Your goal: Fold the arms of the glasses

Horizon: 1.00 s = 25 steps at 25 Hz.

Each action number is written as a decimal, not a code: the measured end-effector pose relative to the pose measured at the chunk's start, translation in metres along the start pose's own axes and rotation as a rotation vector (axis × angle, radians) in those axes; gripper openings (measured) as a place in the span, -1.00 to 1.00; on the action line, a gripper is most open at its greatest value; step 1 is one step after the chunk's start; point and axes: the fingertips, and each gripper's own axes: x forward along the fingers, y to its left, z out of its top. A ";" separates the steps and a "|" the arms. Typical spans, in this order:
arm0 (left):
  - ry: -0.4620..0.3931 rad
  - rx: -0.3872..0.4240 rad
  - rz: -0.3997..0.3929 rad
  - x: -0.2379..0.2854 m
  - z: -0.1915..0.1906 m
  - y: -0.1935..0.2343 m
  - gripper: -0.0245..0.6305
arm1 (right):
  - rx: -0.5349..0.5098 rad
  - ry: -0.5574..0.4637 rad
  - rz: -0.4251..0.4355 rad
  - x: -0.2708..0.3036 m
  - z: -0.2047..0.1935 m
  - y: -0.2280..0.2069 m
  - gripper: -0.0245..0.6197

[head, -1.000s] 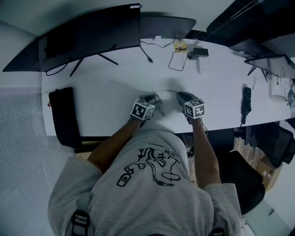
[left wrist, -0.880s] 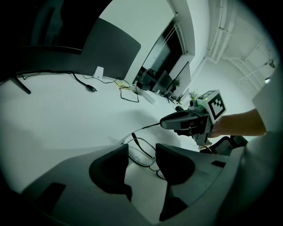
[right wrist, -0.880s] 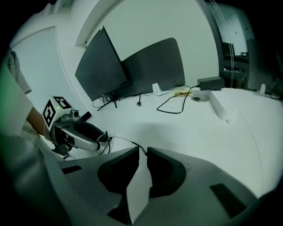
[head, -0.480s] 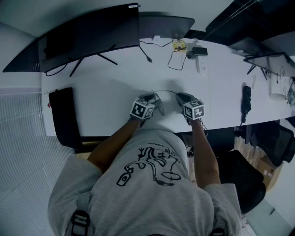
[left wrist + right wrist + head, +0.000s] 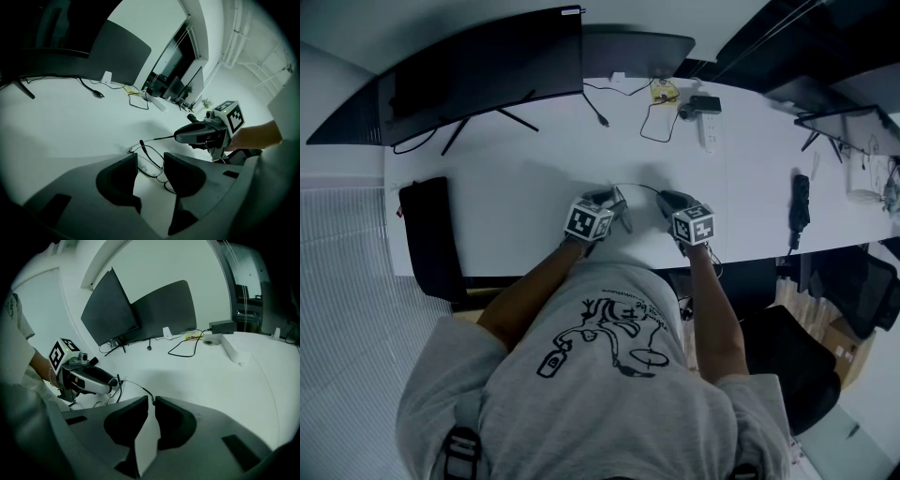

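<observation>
Glasses (image 5: 151, 162) on desk (image 5: 516, 187), one arm (image 5: 159, 138) pinched by right hand-held gripper (image 5: 153, 401).

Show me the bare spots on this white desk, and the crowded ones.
Bare: between the black monitor's stand legs, flat black case and left gripper; also between right gripper and slim black object. Crowded: wire-framed glasses at centre; black cables and white power strip behind.

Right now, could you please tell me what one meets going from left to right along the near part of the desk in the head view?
black pouch → left gripper → glasses → right gripper → slim black object
</observation>
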 end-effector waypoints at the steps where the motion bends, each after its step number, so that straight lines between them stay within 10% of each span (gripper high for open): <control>1: 0.002 -0.003 -0.002 0.001 -0.001 0.000 -0.32 | 0.000 0.000 0.001 0.000 0.000 0.000 -0.75; 25: -0.032 -0.079 0.019 0.002 -0.004 -0.003 -0.40 | 0.006 0.003 0.002 -0.012 -0.017 0.012 -0.82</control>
